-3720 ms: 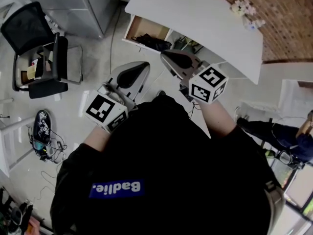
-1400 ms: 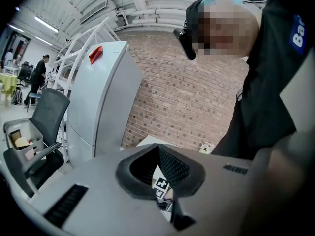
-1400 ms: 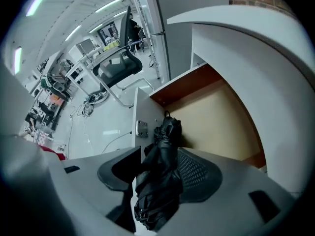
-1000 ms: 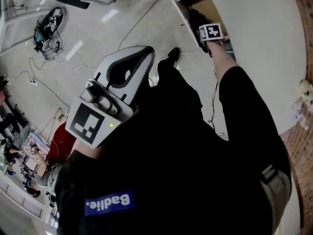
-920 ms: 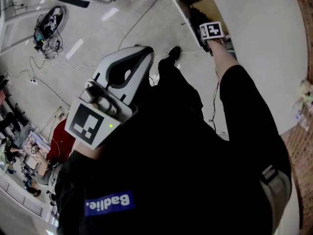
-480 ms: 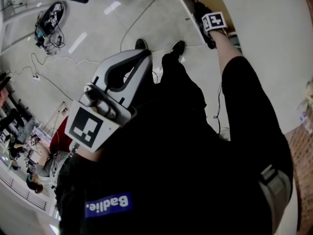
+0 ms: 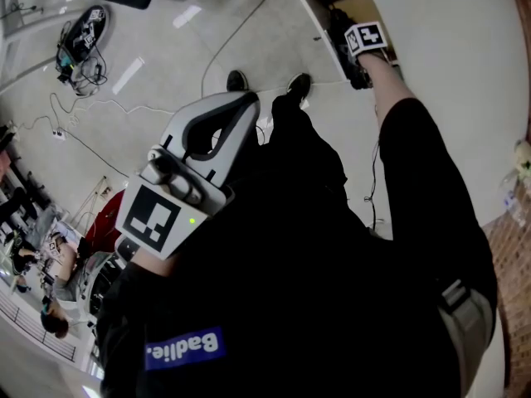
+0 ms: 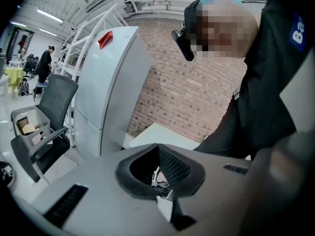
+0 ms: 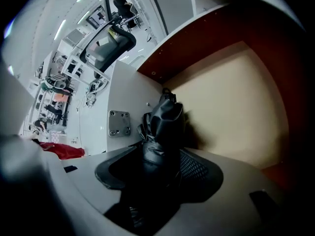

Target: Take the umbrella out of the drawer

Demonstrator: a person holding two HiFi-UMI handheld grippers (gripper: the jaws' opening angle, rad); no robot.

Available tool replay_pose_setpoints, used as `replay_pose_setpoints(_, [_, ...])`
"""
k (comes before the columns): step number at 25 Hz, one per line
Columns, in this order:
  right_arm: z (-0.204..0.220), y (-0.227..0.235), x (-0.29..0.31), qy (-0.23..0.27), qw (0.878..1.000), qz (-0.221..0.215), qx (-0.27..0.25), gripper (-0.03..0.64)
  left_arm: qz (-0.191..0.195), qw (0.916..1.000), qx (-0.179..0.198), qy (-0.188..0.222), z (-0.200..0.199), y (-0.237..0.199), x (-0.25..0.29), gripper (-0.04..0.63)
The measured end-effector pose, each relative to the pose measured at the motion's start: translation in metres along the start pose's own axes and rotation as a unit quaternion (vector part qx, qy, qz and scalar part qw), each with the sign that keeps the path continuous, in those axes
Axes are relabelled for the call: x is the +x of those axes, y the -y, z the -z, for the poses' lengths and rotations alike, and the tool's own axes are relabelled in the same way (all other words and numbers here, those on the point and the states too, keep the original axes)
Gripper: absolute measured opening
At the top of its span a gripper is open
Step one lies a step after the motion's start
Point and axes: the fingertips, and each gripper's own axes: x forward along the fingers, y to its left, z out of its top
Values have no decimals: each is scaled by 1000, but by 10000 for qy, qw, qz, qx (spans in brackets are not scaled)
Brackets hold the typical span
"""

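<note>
Roughly, from the left: cables (image 7: 79, 44) lie tangled on the floor, and a red cloth (image 7: 110, 220) lies lower down.

- Left gripper (image 7: 241, 106) (image 8: 160, 173): held up in front of the person's chest, well away from the drawer. Its marker cube (image 7: 158, 220) faces the head camera. In its own view the jaws are drawn together with nothing held between them. Past them stand a tall white cabinet (image 8: 113, 82), a grey chair (image 8: 47, 117) and a brick wall (image 8: 197, 92).
- Shoes (image 7: 236, 80): two dark toes on the pale floor, just short of the drawer front.
- Drawer (image 7: 318, 25) (image 9: 231, 97): pulled out from under the white tabletop (image 7: 452, 65). It has a white front and side and a tan floor, with a metal plate (image 9: 119, 123) screwed to the inside of the white wall.
- Right gripper (image 7: 358, 56) (image 9: 157, 168): arm stretched out, gripper down inside the drawer. The jaws are clamped on the umbrella (image 9: 165, 119).
- Umbrella (image 7: 340, 30): black, folded, wrinkled fabric. The near end sits between the right jaws. The far end points along the white wall, close beside it, toward the plate. It is inside the drawer; whether it rests on the tan floor or is lifted off it, I cannot tell.
</note>
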Motion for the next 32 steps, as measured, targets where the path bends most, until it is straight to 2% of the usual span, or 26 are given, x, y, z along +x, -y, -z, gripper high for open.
replay_pose_setpoints(3, [-1,3,-8,169,9995,203,-197,269,68,10000,15,60,2,0,2,2])
replay_pose_setpoints(6, [-11,-4,-22,597,9970,312,-369,264,206,9997,61,125,1,1,1,2])
replay_pose_setpoints(13, [-11,-38,-59,1148,9908,245,-675,253,512,9981,220,244,-12,6,-6,2])
replay_pose_setpoints(16, [-10,-44,-78,1398,9875,361,-632,252,667,9969,311,293,-17,9,-10,2])
replay_pose_setpoints(20, [-14,-71,-101,1897,9807,112,-470,252,922,9941,456,354,-22,10,-20,2])
replay_pose_setpoints(23, [-13,-93,-124,2267,9738,-18,-163,250,1116,9913,539,451,-28,11,-33,2])
replay_pose_setpoints(27, [-11,-127,-160,2897,9551,-363,503,250,1384,9865,640,594,-32,12,-53,2])
replay_pose_setpoints(32, [-15,-178,-219,3840,9102,-910,1258,249,1718,9783,823,812,-44,14,-79,2])
